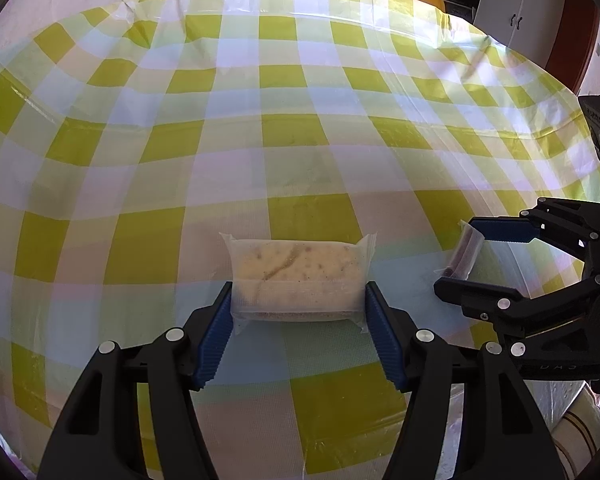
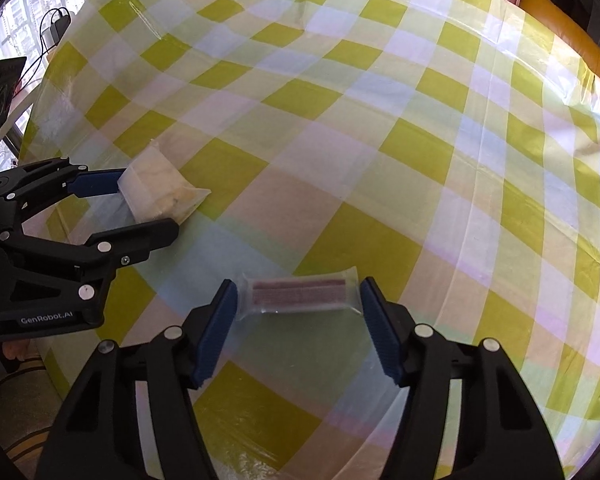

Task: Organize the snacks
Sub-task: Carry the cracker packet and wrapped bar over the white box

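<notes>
Yellow-green and white checked plastic tablecloth covers the table, and two wrapped snacks lie on it — one pale yellow cake bar in a clear wrapper and one reddish-brown wafer bar in a clear wrapper, near each other. Left gripper has its blue-padded jaws touching both ends of the cake bar, clamped on it. Right gripper stands spread around the wafer bar — small gaps show at both ends.
</notes>
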The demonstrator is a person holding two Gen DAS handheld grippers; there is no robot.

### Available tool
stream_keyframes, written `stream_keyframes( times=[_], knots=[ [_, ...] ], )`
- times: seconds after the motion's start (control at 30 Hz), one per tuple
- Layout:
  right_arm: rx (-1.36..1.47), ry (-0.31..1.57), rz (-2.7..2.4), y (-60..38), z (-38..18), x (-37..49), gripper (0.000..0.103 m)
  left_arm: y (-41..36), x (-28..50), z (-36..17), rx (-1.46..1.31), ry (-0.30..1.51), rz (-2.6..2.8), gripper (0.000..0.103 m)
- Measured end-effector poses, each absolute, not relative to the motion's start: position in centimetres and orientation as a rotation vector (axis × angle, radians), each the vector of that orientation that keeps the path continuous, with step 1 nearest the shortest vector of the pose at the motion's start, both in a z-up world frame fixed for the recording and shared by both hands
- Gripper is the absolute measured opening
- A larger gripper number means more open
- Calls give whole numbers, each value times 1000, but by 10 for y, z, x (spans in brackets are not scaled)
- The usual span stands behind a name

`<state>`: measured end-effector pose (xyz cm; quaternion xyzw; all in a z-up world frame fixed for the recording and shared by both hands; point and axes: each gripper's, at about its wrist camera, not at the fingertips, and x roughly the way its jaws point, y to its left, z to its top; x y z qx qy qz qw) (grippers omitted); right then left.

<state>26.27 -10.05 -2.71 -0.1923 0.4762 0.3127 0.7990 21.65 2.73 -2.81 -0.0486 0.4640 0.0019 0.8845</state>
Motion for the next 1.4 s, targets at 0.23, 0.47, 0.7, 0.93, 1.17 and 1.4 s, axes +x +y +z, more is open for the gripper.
stream_keyframes(
  times=[0.23, 0.47, 0.7, 0.93, 1.17, 1.4],
  knots=[
    [-389, 1008, 647, -104, -25, 262, 54, 28, 217, -29, -96, 966, 6, 61],
    [-359, 1011, 594, -106, -25, 258, 50, 30, 217, -28, -110, 968, 11, 61],
    [-319, 1000, 544, -117, -17, 241, 50, 31, 212, -26, -146, 979, 6, 60],
    [-289, 1004, 477, -137, -12, 222, 50, 17, 201, -15, -135, 964, -7, 60],
    [-274, 999, 398, -163, -5, 205, 50, -2, 186, -3, -124, 956, -31, 60],
    [-247, 995, 330, -194, 1, 185, 50, -34, 169, 9, -102, 947, -83, 60]
  ],
)
